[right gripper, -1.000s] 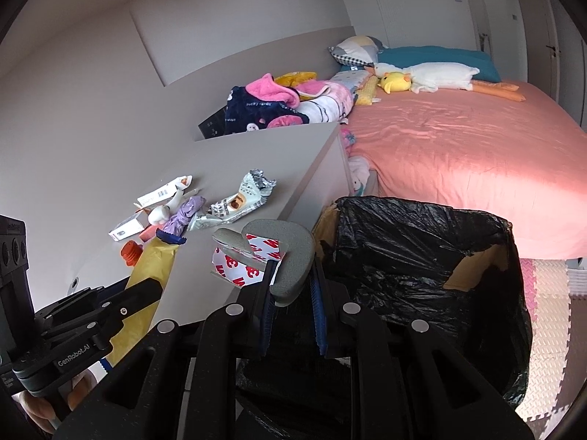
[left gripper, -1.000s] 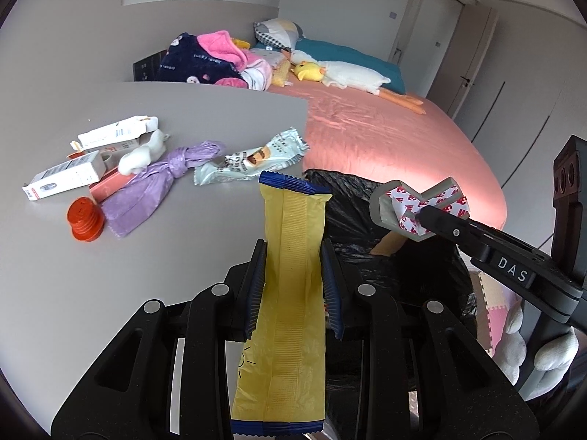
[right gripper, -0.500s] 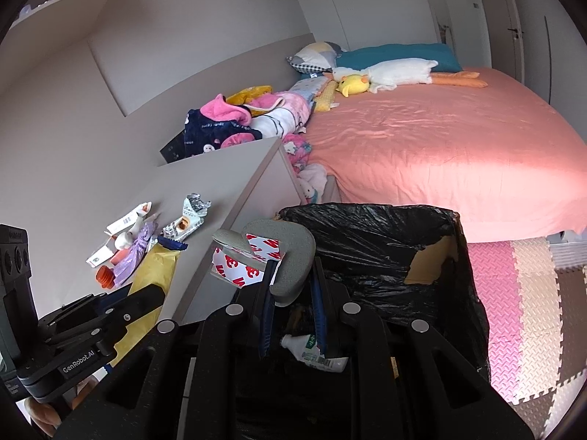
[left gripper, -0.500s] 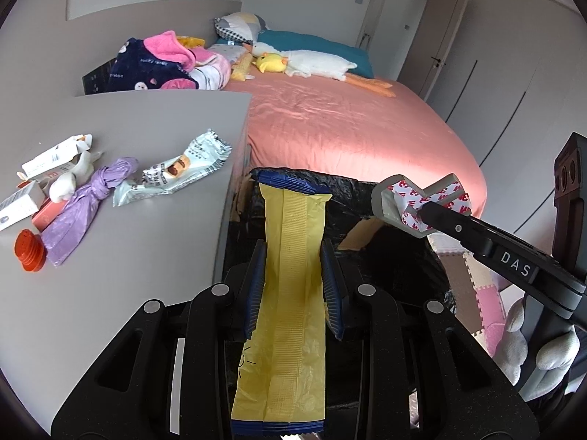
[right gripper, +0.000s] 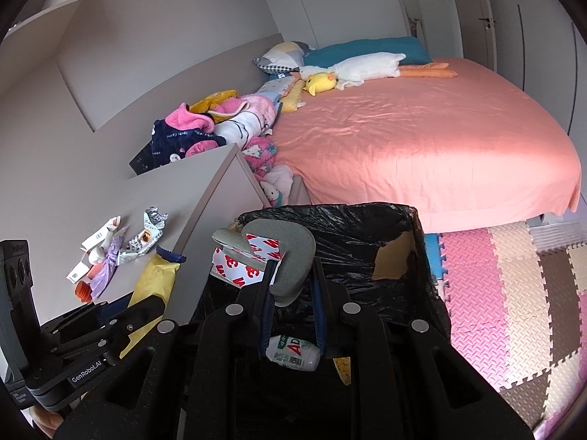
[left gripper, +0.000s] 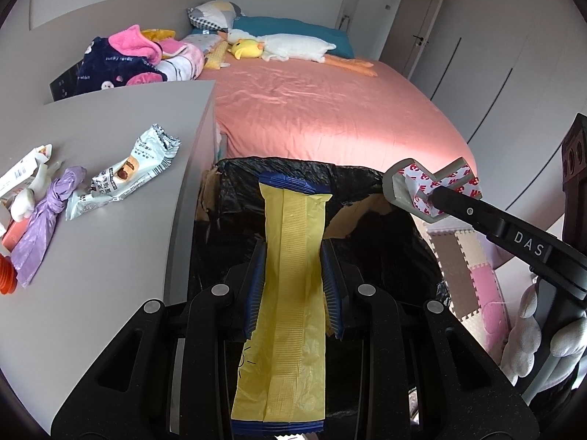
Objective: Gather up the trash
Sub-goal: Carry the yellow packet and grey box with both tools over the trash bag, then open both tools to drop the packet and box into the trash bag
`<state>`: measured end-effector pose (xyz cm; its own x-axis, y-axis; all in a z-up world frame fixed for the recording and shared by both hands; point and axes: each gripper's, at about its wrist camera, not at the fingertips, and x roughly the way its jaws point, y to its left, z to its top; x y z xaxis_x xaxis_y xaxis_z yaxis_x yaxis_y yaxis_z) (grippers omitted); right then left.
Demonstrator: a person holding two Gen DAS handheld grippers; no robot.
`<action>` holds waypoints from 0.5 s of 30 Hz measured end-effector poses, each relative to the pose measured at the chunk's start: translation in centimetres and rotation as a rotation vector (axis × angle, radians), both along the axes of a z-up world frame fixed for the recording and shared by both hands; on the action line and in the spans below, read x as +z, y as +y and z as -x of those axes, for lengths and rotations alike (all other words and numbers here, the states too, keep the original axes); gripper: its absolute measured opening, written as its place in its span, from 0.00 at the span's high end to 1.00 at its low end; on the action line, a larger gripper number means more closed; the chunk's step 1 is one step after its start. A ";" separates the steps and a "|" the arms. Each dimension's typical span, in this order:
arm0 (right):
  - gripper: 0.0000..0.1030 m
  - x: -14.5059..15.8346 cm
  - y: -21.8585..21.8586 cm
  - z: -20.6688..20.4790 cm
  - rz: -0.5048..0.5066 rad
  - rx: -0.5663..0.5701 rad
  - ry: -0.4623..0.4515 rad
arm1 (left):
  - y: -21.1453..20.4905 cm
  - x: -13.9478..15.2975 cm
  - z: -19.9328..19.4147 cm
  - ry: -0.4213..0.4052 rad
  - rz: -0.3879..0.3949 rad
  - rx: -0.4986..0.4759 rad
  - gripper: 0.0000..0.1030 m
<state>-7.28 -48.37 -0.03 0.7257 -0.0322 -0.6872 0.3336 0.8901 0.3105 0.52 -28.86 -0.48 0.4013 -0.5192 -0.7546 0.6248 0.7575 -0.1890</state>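
Yellow wrapper [left gripper: 293, 293] clamped in left gripper [left gripper: 295, 275], seemingly above bin [left gripper: 234, 198].

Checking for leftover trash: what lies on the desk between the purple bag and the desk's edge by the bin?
In the left wrist view, a silver snack wrapper lies between the purple bag and the desk edge.

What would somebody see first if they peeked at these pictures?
Probably the long yellow wrapper pinched in the left gripper over the black trash bag. Beside it, the right gripper holds a grey foam corner guard over the same bag. Behind them spreads the big pink bed with a yellow duck toy.
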 end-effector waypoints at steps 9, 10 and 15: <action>0.27 0.8 -1.3 0.9 0.007 -0.072 -0.022 | 0.2 -0.6 -0.8 -0.096 -0.063 0.056 0.06; 0.27 0.9 -1.4 1.0 0.009 -0.075 -0.024 | 0.5 -0.6 -1.1 -0.087 -0.060 0.067 0.06; 0.27 0.5 -0.9 0.3 0.009 -0.058 -0.010 | 2.2 -0.5 -1.9 -0.063 -0.036 0.121 0.06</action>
<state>-7.62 -49.31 0.47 0.7294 -0.0802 -0.6793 0.3813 0.8722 0.3064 2.38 -26.64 -1.00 0.5063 -0.4374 -0.7432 0.5381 0.8337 -0.1240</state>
